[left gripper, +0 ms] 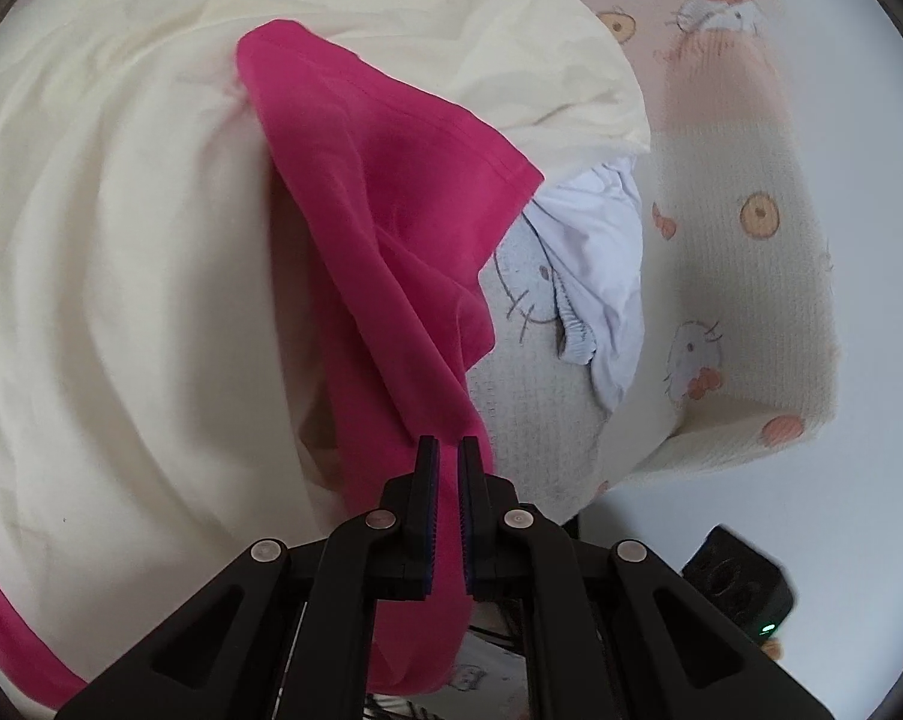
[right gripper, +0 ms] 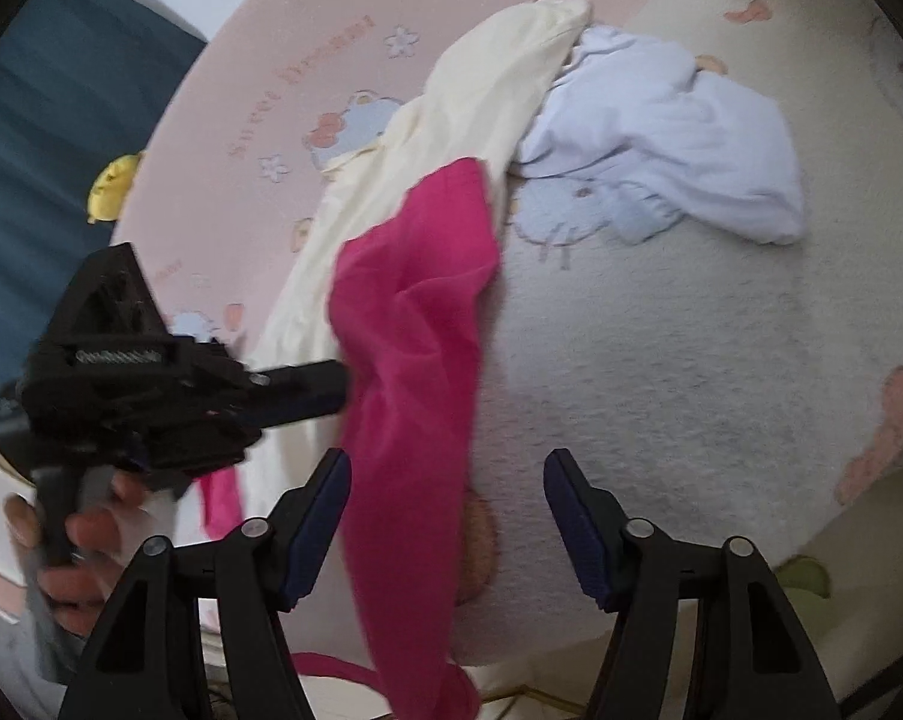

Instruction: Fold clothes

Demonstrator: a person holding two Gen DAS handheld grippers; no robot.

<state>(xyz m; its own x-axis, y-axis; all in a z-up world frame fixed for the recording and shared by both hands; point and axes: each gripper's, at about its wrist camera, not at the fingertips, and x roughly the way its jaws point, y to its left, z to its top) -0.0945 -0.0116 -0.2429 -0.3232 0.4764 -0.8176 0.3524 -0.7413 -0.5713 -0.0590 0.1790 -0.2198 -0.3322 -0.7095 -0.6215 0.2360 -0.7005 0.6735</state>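
Two colours, one limp cream-and-pink shirt (left gripper: 121, 300): left gripper (left gripper: 445, 450) pinches its pink sleeve (left gripper: 391, 210) above the bed (right gripper: 661, 372); right gripper (right gripper: 445, 516) gapes empty. Soft, light; grasp hems or seams.

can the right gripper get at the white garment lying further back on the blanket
Probably yes. The right gripper is open and holds nothing, and bare blanket lies between it and the white garment; only the hanging pink sleeve crowds its left.
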